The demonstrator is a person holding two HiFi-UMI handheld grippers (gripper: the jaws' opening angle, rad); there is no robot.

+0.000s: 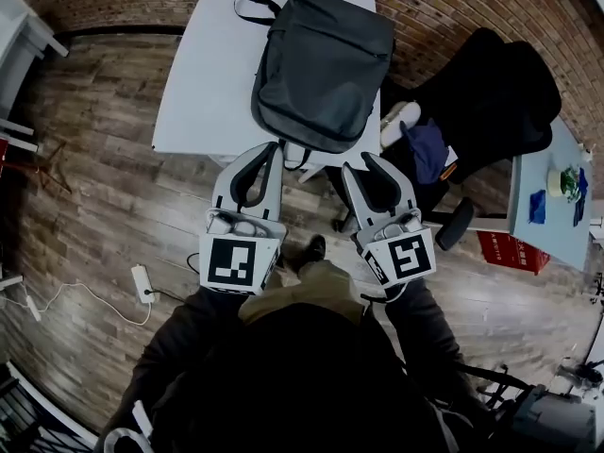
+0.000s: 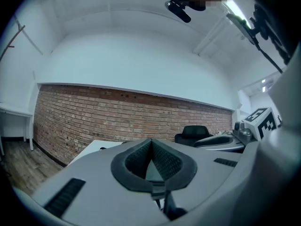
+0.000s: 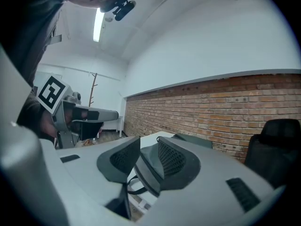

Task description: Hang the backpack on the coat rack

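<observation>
- While the left tongs (image 2: pixel 151 142) are pressed together with nothing between them, the right tongs (image 3: pixel 148 142) stand narrowly apart and empty, the backpack (image 3: pixel 146 166) visible through their gap.
- Both point roughly level, just short of the dark grey backpack.
- It lies flat on the white tabletop (image 1: pixel 198 74), its lower end overhanging the near edge.
- A black office chair (image 1: pixel 491 102) stands rightward, beside the brick wall (image 1: pixel 444 8).

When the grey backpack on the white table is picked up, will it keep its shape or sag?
Likely it sags: the backpack is fabric with soft, rounded edges. It lies fairly flat, so it is probably lightly filled. Its near end overhangs the table edge, so a tug toward that edge may slide it off.
</observation>
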